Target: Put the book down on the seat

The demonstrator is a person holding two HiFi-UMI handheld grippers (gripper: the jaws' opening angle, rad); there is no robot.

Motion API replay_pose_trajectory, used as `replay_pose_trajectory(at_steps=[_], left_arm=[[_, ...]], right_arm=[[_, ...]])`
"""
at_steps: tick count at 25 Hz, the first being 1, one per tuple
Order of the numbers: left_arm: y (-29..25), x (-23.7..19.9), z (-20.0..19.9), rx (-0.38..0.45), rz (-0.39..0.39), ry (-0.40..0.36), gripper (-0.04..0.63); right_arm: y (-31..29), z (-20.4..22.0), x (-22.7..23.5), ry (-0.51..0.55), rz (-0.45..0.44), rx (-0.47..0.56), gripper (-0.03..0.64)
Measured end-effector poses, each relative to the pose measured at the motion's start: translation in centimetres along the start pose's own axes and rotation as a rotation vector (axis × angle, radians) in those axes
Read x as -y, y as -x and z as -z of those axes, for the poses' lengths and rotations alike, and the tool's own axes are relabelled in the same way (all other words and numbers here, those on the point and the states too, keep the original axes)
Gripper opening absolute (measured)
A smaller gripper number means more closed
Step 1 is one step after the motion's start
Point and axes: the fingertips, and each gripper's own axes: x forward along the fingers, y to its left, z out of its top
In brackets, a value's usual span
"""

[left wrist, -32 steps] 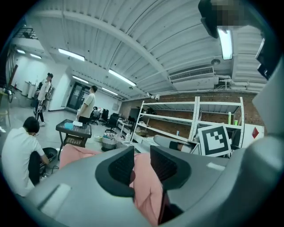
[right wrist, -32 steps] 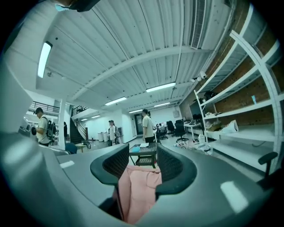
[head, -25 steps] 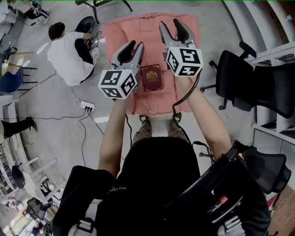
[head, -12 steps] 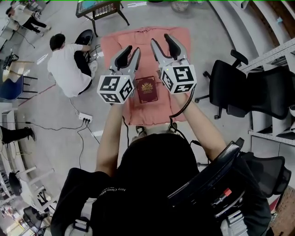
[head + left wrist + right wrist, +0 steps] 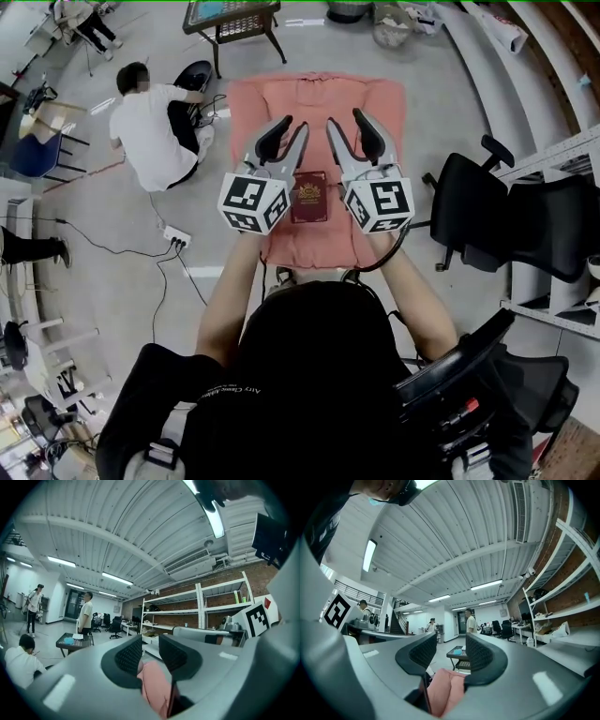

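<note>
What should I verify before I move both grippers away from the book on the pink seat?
1. Book lies flat on the pink seat: ok.
2. Book sits well inside the seat's edges: ok.
3. Left gripper: tongs only narrowly apart, nothing between them: ok.
4. Right gripper: tongs clearly apart, nothing between them: ok.
5. Both gripper bodies are free of the book's side edges: cannot tell, because they flank it closely in the head view.
6. Office chair stands apart from the seat, to its right: ok.
</note>
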Motion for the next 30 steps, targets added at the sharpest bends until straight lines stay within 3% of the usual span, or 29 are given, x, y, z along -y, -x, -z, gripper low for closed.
replay_pose_trajectory(at_steps=[11,15,30], left_arm=[[2.4,1.1,0.0,0.013,-0.034,-0.049,0.106],[3.0,1.5,0.7,0.002,-0.036,-0.035,0.104],[5.2,1.5,2.3,-0.014,-0.027,0.002,0.092]], right_arm=[[2.6,-1.5,-3.3,0.041,-0.068,0.027,0.193],[3.9,-1.2,-3.8,0.051,-0.060,0.030,0.143],[5.1,2.2,-5.5,0.014,-0.064,-0.049,0.135]])
